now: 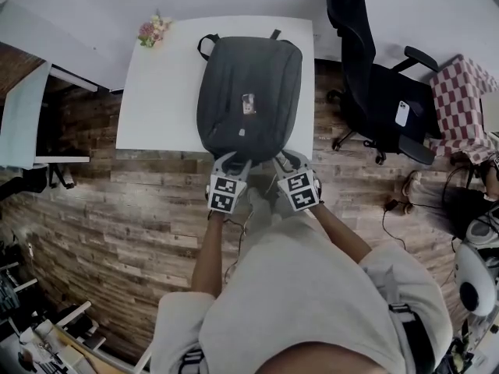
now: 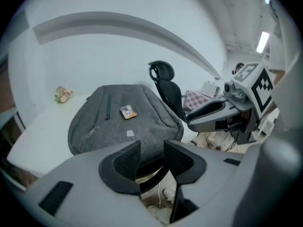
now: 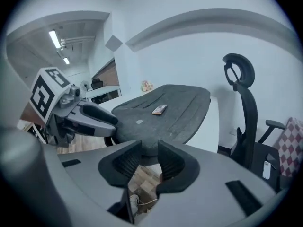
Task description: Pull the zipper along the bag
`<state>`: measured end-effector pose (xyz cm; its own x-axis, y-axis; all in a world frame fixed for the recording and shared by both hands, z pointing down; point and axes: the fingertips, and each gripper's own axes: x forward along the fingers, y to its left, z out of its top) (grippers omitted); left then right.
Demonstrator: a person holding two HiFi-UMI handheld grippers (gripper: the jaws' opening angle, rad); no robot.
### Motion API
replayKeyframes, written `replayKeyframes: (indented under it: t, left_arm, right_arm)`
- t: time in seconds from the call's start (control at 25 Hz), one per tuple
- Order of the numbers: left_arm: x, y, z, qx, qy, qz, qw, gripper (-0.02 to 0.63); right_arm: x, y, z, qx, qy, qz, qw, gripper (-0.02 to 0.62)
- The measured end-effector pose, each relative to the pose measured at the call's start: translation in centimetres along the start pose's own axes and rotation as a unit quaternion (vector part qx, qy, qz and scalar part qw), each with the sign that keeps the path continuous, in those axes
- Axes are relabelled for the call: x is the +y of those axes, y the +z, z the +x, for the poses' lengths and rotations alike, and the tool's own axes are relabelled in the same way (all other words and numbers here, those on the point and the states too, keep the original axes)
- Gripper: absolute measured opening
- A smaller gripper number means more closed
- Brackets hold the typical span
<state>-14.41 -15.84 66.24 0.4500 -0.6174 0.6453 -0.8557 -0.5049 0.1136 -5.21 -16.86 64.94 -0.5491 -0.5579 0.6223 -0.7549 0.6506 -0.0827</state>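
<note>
**Both claws open at the near end of the backpack**

We see a white rectangular table [image 1: 156, 92] standing on a wooden plank floor [image 1: 117, 232] against a pale wall. A small bunch of flowers [image 1: 153, 31] lies at its far corner. A black office chair [image 1: 366, 76] and a red-and-white chequered seat [image 1: 460, 100] stand to the right.

The dark grey fabric backpack [image 1: 249, 76] lies flat on the table, and its near end reaches the table edge. The left gripper [image 2: 151, 157] and the right gripper [image 3: 149, 160] sit side by side just at that end. Each has its jaws standing apart and grips nothing.

A thin dark zip line [image 2: 108, 107] shows on the bag's top face, but we cannot make out its pull. The person's body hides the floor below the grippers.
</note>
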Motion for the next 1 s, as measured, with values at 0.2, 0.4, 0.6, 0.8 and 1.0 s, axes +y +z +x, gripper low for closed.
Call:
replayKeyframes:
  t: [0.2,0.4,0.6,0.8,1.0]
  left_arm:
    - [1.5,2.0,-2.0,-0.084,0.037,-0.112,0.9895,0.153]
    - [3.2,5.1,-4.4,-0.15,0.086,-0.136,0.9755,0.115]
    - [4.8,9.2,-6.6,-0.187,0.111,-0.098,0.971,0.069]
    - [6.5,13.2,-9.3,-0.222,0.145,-0.058,0.9623,0.044]
    - [8.0,16.1,-10.6,-0.248,0.159,-0.041,0.9547,0.038]
  right_arm:
    - [-2.1,2.8,-0.9,-0.043,-0.027,0.016,0.999,0.103]
    - [-3.5,5.2,-1.5,-0.075,-0.035,0.013,0.996,0.089]
    - [-4.8,9.5,-2.9,-0.113,-0.044,0.001,0.993,0.06]
    - [-6.5,13.8,-4.8,-0.157,-0.064,-0.025,0.985,0.02]
    - [-8.1,16.9,-6.1,-0.189,-0.077,-0.03,0.978,0.014]
